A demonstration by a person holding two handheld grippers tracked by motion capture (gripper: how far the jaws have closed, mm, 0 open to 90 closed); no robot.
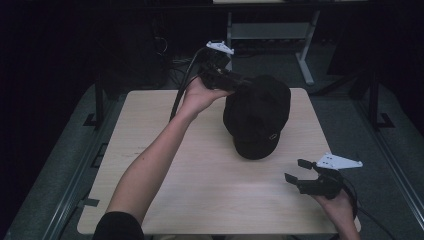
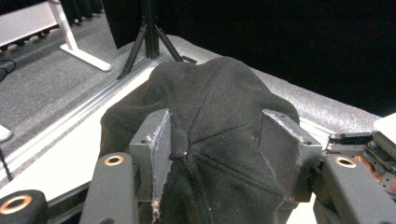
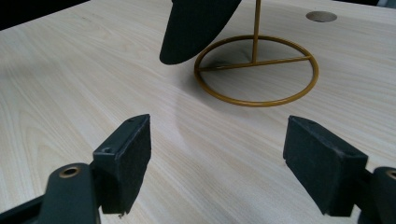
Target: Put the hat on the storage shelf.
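- High view: you have one black cap (image 1: 257,117) sitting raised over the middle of the pale wooden table (image 1: 165,210), peak toward you. A small pale emblem marks the front above the peak; it is too small to read. Your left gripper (image 1: 245,84) is at the cap's far-left edge, its cable trailing down your forearm. Your right gripper (image 1: 295,170) hovers near the table's right front corner, well apart from the cap, jaws spread and holding nothing. A white desk frame (image 1: 305,55) stands on the floor behind.
- Left gripper view: your two jaws stand apart with the cap's crown (image 2: 219,116) between them; one pad lies against the fabric, and whether they press I cannot tell. A black tripod (image 2: 149,37) stands on the grey floor beyond.
- Right gripper view: both pads are wide apart over bare wood. Ahead stands one gold wire stand (image 3: 257,70), a ring base with one upright rod, and the cap's peak (image 3: 194,28) hangs above the ring. One round hole (image 3: 321,16) is cut in the tabletop.
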